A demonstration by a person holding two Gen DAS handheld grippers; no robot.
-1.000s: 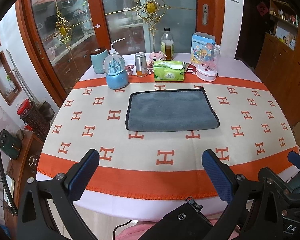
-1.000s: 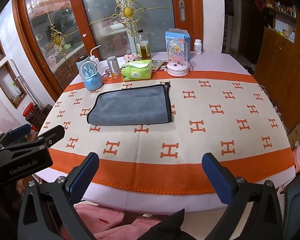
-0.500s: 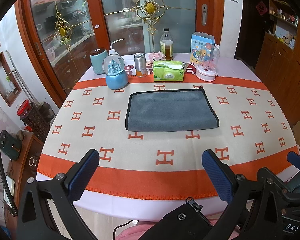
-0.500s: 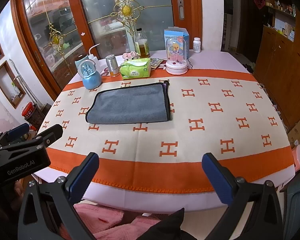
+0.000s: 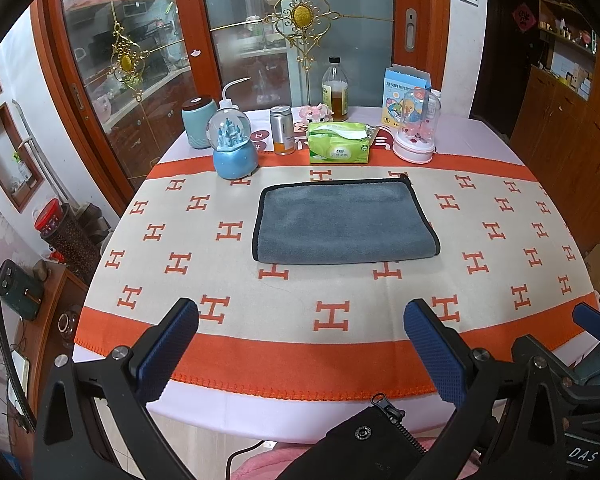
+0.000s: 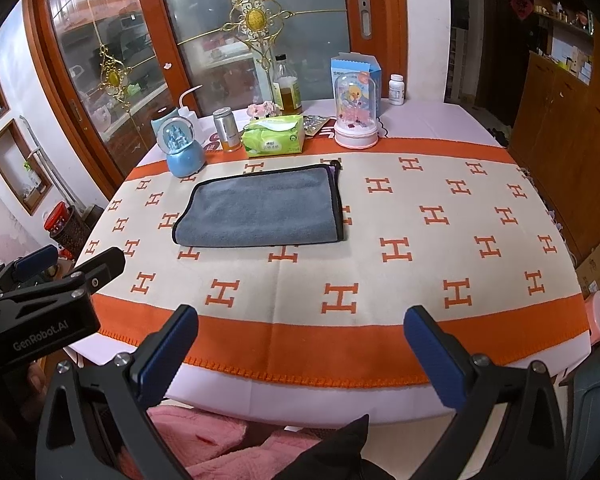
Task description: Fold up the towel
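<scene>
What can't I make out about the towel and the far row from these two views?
- Towel layers: both views show only its top face, so the fold count is hidden.
- White bottle: label too small to read; in the left wrist view the duck dome covers most of it.
- Tissue pack print: too small.

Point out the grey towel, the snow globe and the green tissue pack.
grey towel (image 5: 342, 222), left wrist view, middle of the top surface
snow globe (image 5: 235, 148), left wrist view, between dome and blue base
green tissue pack (image 6: 274, 138), right wrist view, front face
</scene>
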